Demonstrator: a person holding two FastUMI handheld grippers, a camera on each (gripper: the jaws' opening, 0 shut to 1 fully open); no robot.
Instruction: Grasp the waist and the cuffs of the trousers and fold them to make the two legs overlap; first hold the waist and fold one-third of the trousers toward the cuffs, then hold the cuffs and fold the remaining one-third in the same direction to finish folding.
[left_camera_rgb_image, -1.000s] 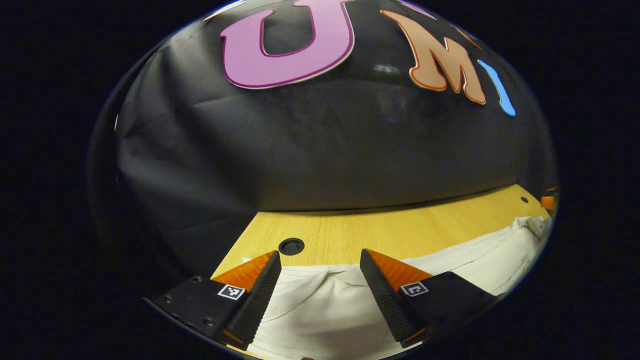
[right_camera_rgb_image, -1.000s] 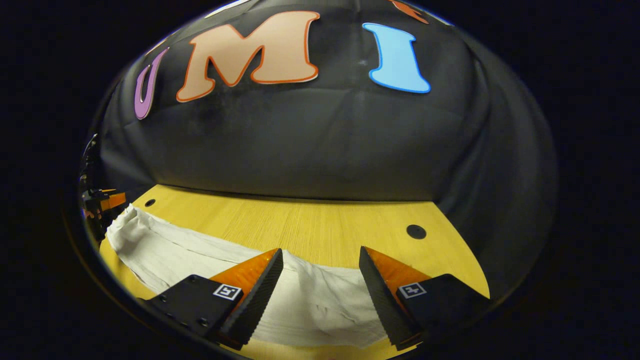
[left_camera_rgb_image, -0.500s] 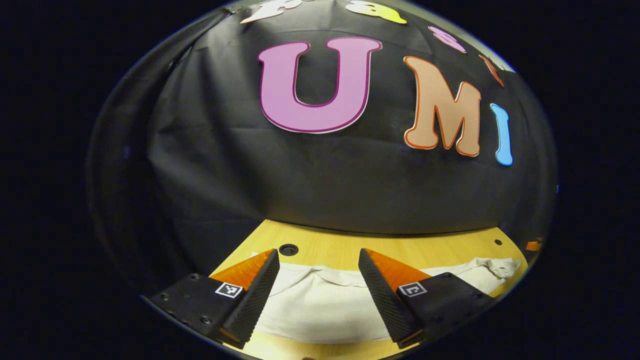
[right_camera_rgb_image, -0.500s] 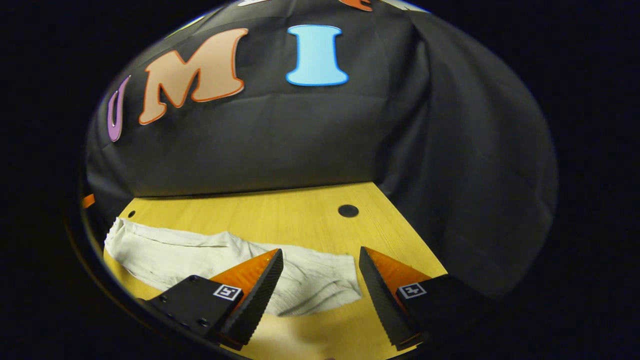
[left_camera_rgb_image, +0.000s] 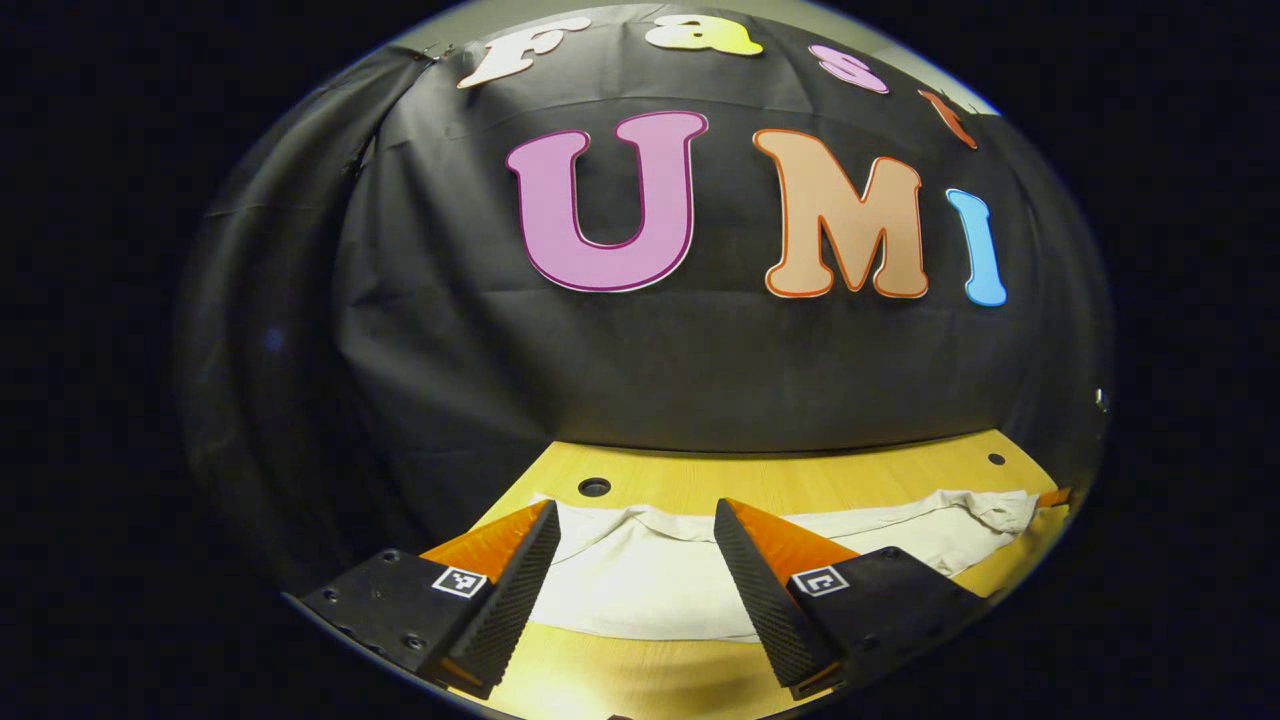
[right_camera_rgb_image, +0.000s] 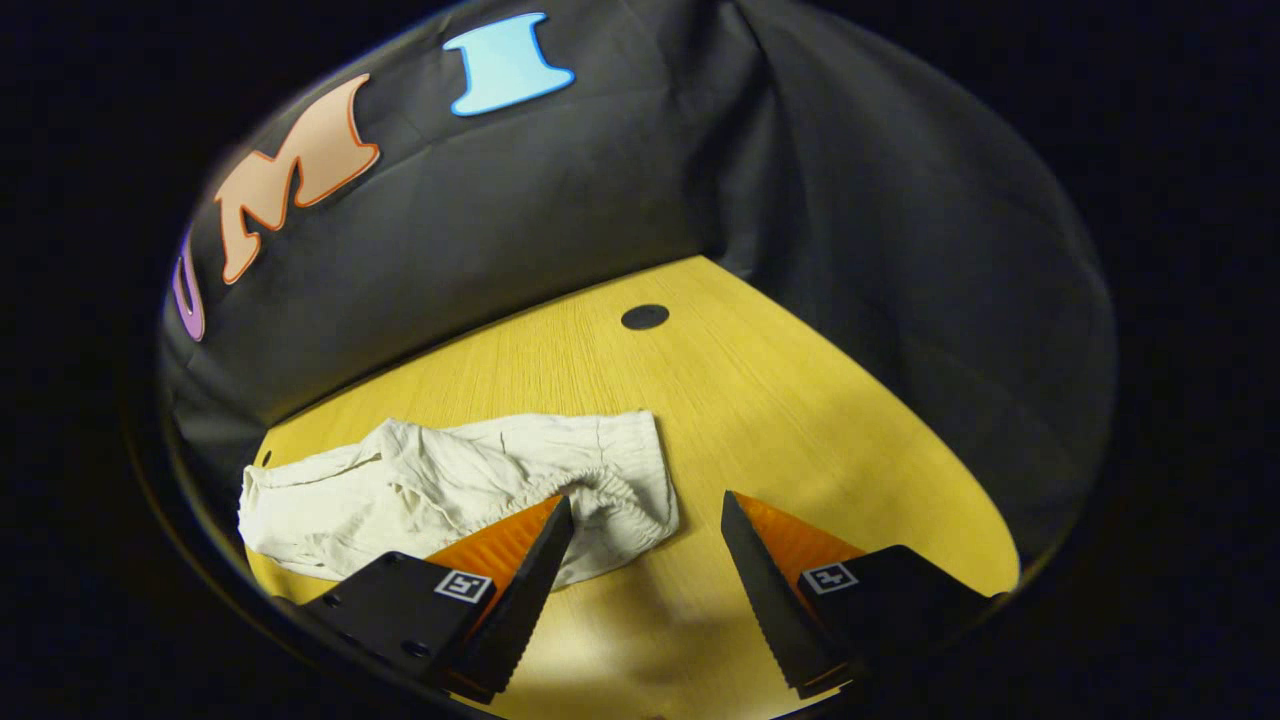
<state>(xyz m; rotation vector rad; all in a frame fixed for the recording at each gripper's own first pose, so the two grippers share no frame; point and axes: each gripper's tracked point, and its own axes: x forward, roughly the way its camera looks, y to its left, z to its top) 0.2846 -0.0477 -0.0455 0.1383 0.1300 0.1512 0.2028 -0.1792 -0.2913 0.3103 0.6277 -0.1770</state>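
I see the black cloth wall of the booth (left_camera_rgb_image: 640, 360) across the upper part of both views, and below it the yellow wooden tabletop (right_camera_rgb_image: 760, 400), which takes the lower middle of the right gripper view and a thinner band low in the left gripper view. The tabletop has small round dark holes (right_camera_rgb_image: 645, 317), one near its far edge in the right gripper view and one (left_camera_rgb_image: 594, 487) at lower centre-left in the left gripper view.

The cream-white crumpled cotton trousers (right_camera_rgb_image: 450, 485) lie flat on the tabletop. In the right gripper view they sit at lower left, the gathered elastic waist (right_camera_rgb_image: 600, 490) at their right end, just beyond my left-hand fingertip. In the left gripper view the trousers (left_camera_rgb_image: 640, 580) stretch along the bottom, from between my fingers out to the lower right edge of the frame.

My left gripper (left_camera_rgb_image: 632, 585) has its fingers wide apart above the cloth, holding nothing. My right gripper (right_camera_rgb_image: 645, 590) is likewise spread apart, with bare tabletop between its fingers.
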